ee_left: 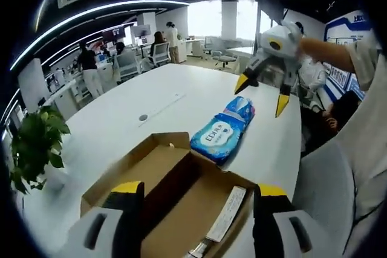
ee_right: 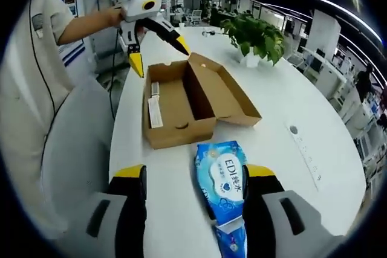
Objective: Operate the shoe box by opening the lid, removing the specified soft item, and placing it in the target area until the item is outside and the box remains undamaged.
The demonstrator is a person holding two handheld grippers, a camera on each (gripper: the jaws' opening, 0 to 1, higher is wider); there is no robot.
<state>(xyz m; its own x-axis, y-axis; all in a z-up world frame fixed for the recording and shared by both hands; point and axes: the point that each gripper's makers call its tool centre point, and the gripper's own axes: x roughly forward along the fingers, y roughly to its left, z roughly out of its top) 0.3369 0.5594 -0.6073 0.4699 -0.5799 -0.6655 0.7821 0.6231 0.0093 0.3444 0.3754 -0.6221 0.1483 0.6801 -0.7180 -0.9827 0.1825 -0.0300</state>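
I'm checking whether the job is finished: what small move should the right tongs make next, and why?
Probably draw the right tongs back. The blue plastic pack of wet wipes lies on the white table outside the open brown cardboard shoe box, and the jaws stand open either side of it, apparently without gripping.

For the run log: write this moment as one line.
shoe box: open, on white table | blue wipes pack: out, on table beside box | left gripper: open, over box | right gripper: open, above pack
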